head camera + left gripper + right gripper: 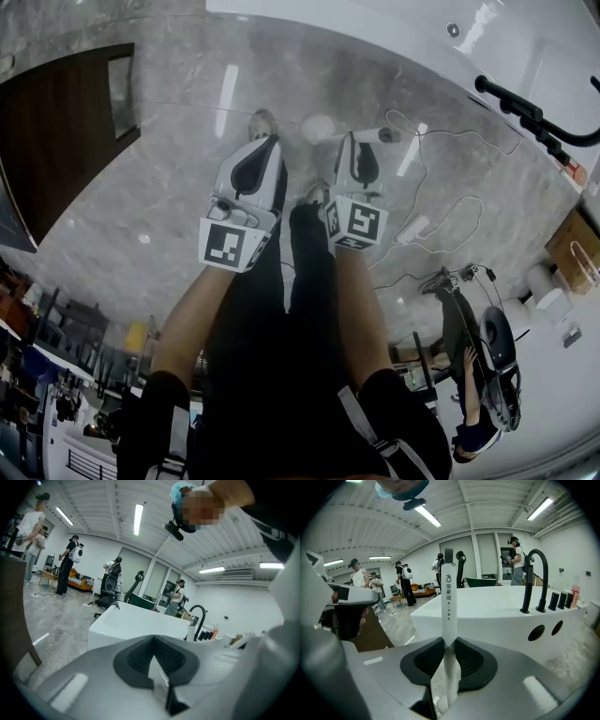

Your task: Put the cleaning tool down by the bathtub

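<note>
**Head view.** The right gripper [355,142] holds the cleaning tool [323,128] crosswise above the grey floor [187,141]. The tool's round white head points toward the left gripper [265,142], which carries nothing. The bathtub [403,28] runs along the top edge, with its black tap [534,114] at the right. A white cable [441,214] lies loose on the floor to the right of the grippers.

**Left gripper view.** The jaws are closed on each other at the tips with nothing between them. The bathtub stands ahead across open floor.

**Right gripper view.** The jaws are clamped on the tool's white handle [449,592], which rises upright between the pads. The tub wall is close behind it and the tap to its right.

**Step in hand.** Judged from these views, the tool is being carried to its resting place and is not yet on the floor. The next move calls for lowering it to bare floor beside the tub wall, clear of the cable. The right jaws should part only once the tool rests on the floor.
</note>
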Demonstrator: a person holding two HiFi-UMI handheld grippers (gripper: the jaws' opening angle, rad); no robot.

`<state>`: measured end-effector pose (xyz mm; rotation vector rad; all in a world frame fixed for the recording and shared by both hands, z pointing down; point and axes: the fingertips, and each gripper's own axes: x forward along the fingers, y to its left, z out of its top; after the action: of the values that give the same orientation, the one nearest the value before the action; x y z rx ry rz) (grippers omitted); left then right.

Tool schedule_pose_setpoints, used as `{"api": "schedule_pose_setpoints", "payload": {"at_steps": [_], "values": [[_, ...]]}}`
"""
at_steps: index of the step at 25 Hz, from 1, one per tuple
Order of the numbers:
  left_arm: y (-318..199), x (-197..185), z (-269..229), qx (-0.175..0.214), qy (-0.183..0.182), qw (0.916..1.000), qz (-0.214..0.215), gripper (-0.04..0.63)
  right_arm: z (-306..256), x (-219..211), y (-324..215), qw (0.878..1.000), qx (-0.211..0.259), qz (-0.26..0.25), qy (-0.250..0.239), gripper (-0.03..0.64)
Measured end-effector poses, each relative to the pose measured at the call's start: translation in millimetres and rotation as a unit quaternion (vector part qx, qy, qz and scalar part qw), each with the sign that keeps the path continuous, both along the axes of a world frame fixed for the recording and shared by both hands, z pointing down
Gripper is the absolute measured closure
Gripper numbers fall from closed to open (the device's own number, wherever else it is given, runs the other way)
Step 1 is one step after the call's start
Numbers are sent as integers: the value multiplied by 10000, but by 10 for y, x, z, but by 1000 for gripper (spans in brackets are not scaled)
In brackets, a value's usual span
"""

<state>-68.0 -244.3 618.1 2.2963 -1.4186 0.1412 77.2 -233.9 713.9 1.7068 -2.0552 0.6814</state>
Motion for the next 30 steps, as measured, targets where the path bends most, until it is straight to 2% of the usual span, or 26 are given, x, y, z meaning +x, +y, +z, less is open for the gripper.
{"api": "schedule_pose_setpoints", "payload": {"at_steps": [4,10,14,30], "values": [[-18,-2,143,-146,-21,9999,71,588,210,3,-28,9999,-96,15,57,535],[-154,-11,273,-85,48,10000,-2,588,530,14,-115,9996,-218,10,155,535],[-191,25,396,-294,5,9994,167,588,706,16,-202,9995,-240,16,195,535],[-421,-69,758,-373,39,9988,327,588,1437,-76,-474,9985,-452,93,299,534]]}}
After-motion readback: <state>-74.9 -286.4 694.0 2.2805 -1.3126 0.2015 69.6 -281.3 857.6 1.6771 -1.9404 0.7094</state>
